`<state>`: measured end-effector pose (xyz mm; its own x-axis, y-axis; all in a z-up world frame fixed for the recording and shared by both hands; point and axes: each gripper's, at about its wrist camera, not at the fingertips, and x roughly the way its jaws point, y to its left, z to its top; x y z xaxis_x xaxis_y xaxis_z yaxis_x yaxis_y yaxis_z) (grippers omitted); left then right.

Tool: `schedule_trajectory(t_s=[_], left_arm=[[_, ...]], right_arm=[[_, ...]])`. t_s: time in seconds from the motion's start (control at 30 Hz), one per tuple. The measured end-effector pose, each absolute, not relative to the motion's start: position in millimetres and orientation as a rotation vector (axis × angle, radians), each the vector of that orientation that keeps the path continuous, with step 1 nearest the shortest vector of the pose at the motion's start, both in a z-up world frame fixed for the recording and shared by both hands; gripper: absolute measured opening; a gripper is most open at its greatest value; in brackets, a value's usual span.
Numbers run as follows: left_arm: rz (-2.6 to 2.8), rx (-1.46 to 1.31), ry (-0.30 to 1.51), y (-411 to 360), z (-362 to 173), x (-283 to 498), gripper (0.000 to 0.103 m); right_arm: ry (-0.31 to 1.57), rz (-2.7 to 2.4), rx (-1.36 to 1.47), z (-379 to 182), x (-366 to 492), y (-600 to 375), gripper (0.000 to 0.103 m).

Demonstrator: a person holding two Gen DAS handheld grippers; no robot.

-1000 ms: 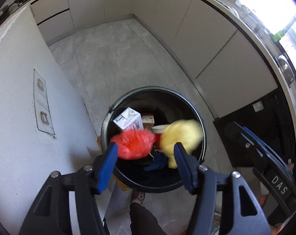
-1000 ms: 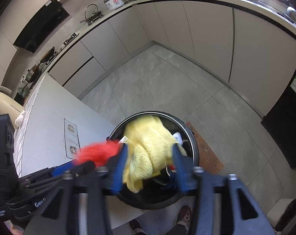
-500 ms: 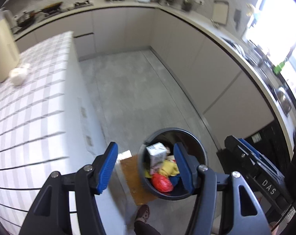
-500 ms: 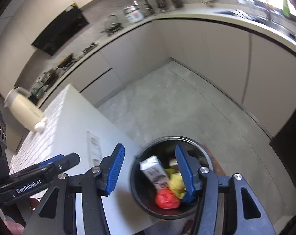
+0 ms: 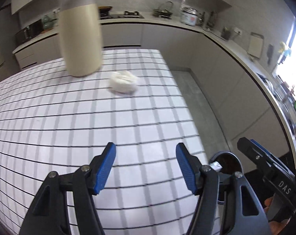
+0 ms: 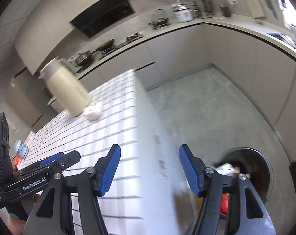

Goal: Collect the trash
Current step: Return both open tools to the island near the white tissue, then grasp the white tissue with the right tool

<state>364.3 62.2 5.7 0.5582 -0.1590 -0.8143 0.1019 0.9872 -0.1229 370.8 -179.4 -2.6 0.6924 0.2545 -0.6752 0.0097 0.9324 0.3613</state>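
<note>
- White and crumpled, the wad of paper (image 5: 123, 82) lies on the checked bench (image 5: 89, 129), just beside the base of the cream jug (image 5: 80, 31), well ahead of both tools.
- It looks light and soft; I judge it will squash under the pads and needs only a gentle pinch across its middle.
- Left tool (image 5: 145, 165) stands wide apart with nothing between its blue pads; right tool (image 6: 149, 168) is likewise spread and empty.
- Open bench lies between the tools and the wad, so a straight approach has room; the jug is the one thing to avoid knocking.
- Right of the bench edge, the floor drops to the trash bin (image 6: 265, 168), which already holds litter.
- More small items (image 6: 21, 149) sit blurred at the bench's left.
</note>
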Motion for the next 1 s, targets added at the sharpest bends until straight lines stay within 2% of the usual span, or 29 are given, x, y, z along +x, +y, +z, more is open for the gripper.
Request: schedule_trajectory(t_s=[0.33, 0.83, 1.0], left_arm=[[-0.063, -0.103, 0.955, 149, -8, 414, 0.065], [-0.051, -0.108, 0.959, 174, -31, 486, 0.065], [-0.047, -0.114, 0.953, 179, -34, 498, 0.065]], right_arm=[[0.837, 0.237, 0.291, -7, 447, -68, 0.065], [0.905, 0.234, 0.227, -49, 562, -7, 0.065], [0.927, 0.230, 0.200, -63, 589, 4, 0.070]])
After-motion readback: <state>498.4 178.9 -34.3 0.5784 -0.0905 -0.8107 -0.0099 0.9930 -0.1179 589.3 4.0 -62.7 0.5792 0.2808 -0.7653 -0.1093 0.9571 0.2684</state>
